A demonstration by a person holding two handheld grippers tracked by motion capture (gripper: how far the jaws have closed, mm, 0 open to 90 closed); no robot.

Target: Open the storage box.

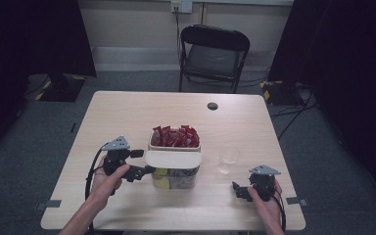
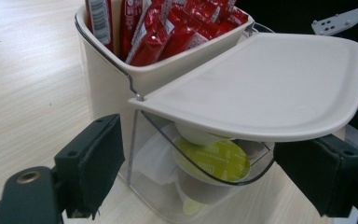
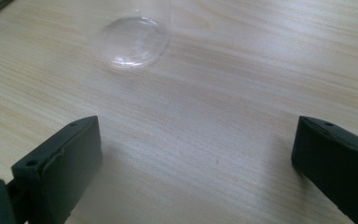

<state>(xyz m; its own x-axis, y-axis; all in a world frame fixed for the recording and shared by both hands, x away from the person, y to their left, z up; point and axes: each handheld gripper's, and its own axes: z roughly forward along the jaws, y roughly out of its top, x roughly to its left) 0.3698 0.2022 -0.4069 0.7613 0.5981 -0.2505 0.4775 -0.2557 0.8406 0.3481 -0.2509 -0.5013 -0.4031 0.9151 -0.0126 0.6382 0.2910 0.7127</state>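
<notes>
The wooden table (image 1: 127,117) is the biggest thing in front of me, and a black folding chair (image 1: 214,51) stands behind its far edge. Near the far edge of the table there is a small dark round hole cover (image 1: 212,105).

In the middle of the table stands a two-level organizer (image 1: 174,156). Its upper cream bin (image 2: 121,74) is full of red sachets (image 2: 168,28) standing upright. Below it there is a clear compartment (image 2: 154,168) with a cream flap lid (image 2: 261,88), which is tilted up and open. Inside I see a capsule with a green foil top (image 2: 214,158) and some white ones under it.

My left gripper (image 1: 144,171) is just beside the left side of the organizer, at the level of the clear compartment. In the left gripper view its jaws are wide apart, one at each side of the clear compartment, and they hold nothing. I cannot tell if the pads touch the plastic wall.

My right gripper (image 1: 239,191) is near the right front corner of the table, well apart from the organizer. Its jaws are also wide open and empty, with bare wood between them. A clear empty glass (image 1: 228,159) stands between this gripper and the organizer, a little farther from me; in the right gripper view its round bottom is ahead of the jaws.

About writing: one sachet shows a white label with a barcode (image 2: 98,21), and the green foil has faint print, but both are too small to read.
</notes>
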